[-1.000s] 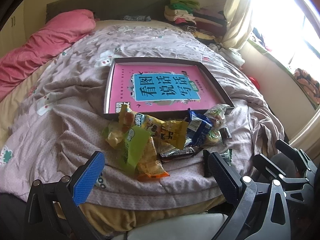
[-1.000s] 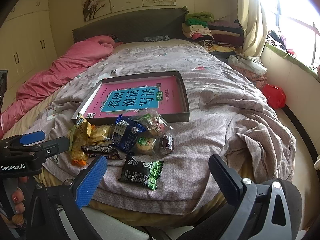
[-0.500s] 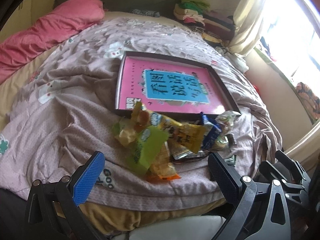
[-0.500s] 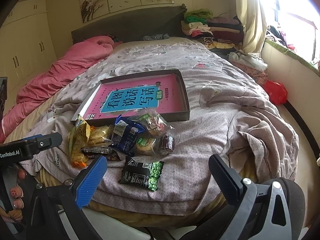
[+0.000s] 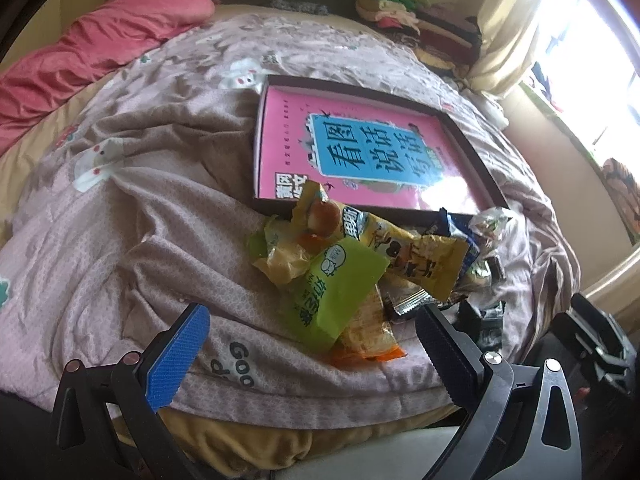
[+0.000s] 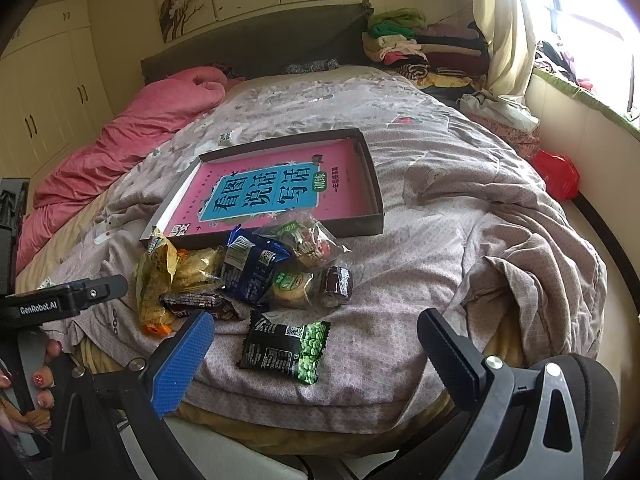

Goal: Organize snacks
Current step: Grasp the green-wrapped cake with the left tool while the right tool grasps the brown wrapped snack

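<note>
Nothing is sorted yet, as far as I can judge: the shallow dark box [image 6: 372,184] with the pink book cover lining its floor is lying on the bed with no packet inside it, and every snack is still sitting in a loose heap on the quilt just in front of its near wall. The lime-green packet [image 5: 332,284] is lying on top of the pile's left end, overlapping a yellow packet [image 5: 416,252] whose upper end is leaning over the box's near edge. The blue packet [image 6: 252,268] is resting in the middle, a small brown roll [image 6: 335,285] at the right end, and the black packet of green peas [image 6: 286,346] is lying apart, nearest the bed's edge.

The left gripper [image 5: 312,344] is hovering over the green packet with its jaws spread wide, holding nothing. The right gripper [image 6: 316,348] is hanging above the pea packet, jaws likewise wide apart and empty.

The surface is a soft, rumpled mauve quilt [image 6: 460,248], so packets are sitting unevenly. A pink duvet [image 6: 132,140] is bunched along the left, folded clothes [image 6: 412,44] are piled by the headboard, and a bright window [image 6: 592,20] is glaring on the right.
</note>
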Tool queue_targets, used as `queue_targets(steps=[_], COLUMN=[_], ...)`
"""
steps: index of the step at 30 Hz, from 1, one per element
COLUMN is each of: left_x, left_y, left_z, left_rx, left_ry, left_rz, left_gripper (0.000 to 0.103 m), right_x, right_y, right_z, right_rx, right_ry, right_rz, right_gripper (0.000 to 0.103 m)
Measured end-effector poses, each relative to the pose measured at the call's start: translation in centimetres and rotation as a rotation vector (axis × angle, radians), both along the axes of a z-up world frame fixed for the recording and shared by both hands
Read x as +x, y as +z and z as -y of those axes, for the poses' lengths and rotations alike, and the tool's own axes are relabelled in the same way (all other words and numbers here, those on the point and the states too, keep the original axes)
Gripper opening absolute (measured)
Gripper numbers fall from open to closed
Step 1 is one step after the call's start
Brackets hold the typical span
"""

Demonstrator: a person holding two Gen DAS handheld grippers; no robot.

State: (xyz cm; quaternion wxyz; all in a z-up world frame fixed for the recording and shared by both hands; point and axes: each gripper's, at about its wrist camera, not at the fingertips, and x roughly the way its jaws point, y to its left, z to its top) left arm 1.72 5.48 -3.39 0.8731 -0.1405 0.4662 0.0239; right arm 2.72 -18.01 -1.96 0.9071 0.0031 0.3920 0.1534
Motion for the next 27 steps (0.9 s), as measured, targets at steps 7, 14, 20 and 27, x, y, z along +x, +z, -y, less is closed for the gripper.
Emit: queue_targets(steps=[7,14,20,27], left_x=[1.7,2.4,2.6,3.1], left_y=[-1.6,-2.7,-3.1,-3.7], left_z=[-0.7,-2.2,-3.2,-3.9], left_rx=[0.007,-0.053,-0.098,-0.122], left_ry=[-0.009,0.018,0.031,0.038], left_rz=[-0.019,-0.019,-0.009,-0.017], left_gripper=[0.102,0.098,0.089,0.080], right_x=[1.1,3.0,5.2,7.5], right_y=[-0.7,-2.1,-3.3,-4.8], right_z=[0.0,-0.1,0.8,1.0], right_rx=[0.006,0.004,0.006,-0.013], right_ry=[-0.012,-0.018,-0.057,-0.050], right_rz=[-0.024,-0.070,-0.129,-0.171], right_gripper=[0.103,0.103,0.102,0.066])
